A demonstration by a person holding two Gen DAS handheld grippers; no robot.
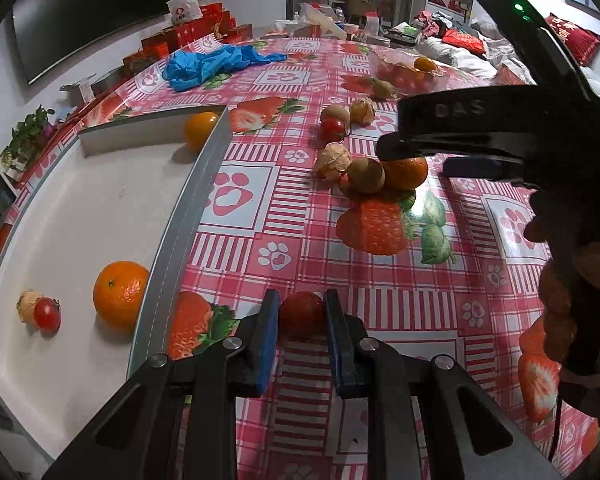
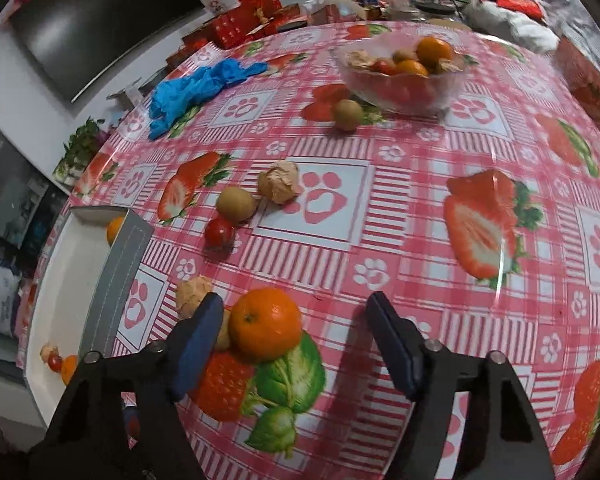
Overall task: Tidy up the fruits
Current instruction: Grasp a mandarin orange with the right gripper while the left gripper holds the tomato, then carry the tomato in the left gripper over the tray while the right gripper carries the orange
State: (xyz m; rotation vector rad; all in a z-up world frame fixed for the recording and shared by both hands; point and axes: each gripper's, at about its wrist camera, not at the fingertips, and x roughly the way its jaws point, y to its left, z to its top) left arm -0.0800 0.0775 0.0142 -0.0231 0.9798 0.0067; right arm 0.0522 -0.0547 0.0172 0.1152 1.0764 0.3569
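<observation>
While the left gripper (image 1: 302, 316) pinches a cherry tomato (image 1: 301, 313) low in frame, the right gripper (image 2: 296, 340) gapes wide, mandarin (image 2: 265, 324) nearest its left finger. White tray (image 1: 80, 208) at left holds two mandarins, one tomato, one husk fruit. Glass bowl (image 2: 452, 80) of fruit sits upper right; blue gloves (image 2: 188, 90) upper left.

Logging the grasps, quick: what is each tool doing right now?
Left tool: closed on a cherry tomato.
Right tool: open, empty, by an orange.
</observation>
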